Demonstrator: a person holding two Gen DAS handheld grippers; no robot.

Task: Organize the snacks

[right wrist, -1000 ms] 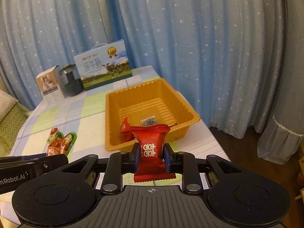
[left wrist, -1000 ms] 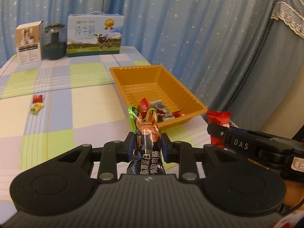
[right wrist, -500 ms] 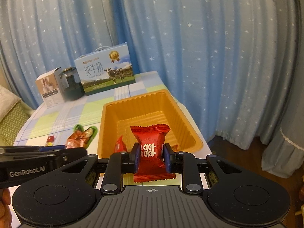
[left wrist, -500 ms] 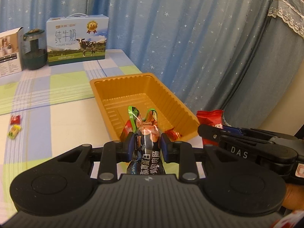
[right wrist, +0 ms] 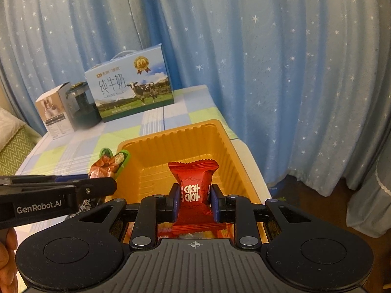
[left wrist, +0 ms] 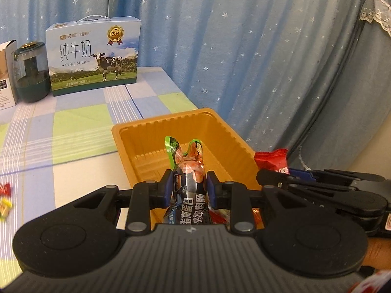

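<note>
My left gripper [left wrist: 188, 186] is shut on a long clear snack packet [left wrist: 187, 171] with a green top and dark label, held over the near end of the orange tray [left wrist: 156, 125]. My right gripper [right wrist: 193, 199] is shut on a red candy packet [right wrist: 193, 178] with white characters, held over the same tray [right wrist: 171, 135]. In the left wrist view the right gripper and its red packet [left wrist: 273, 160] sit just right of the tray. In the right wrist view the left gripper's packet [right wrist: 107, 164] shows at the tray's left rim. Red wrappers lie in the tray under the grippers.
A blue milk carton box [left wrist: 94, 56], a dark jar [left wrist: 30, 75] and a small white box [right wrist: 55, 111] stand at the table's far end. Two small candies [left wrist: 5, 196] lie on the checked cloth at left. Blue starred curtains hang behind and to the right.
Both grippers have moved forward and now hold their packets over the orange tray. The tray looks nearer and larger in both views. Both grips are unchanged.
</note>
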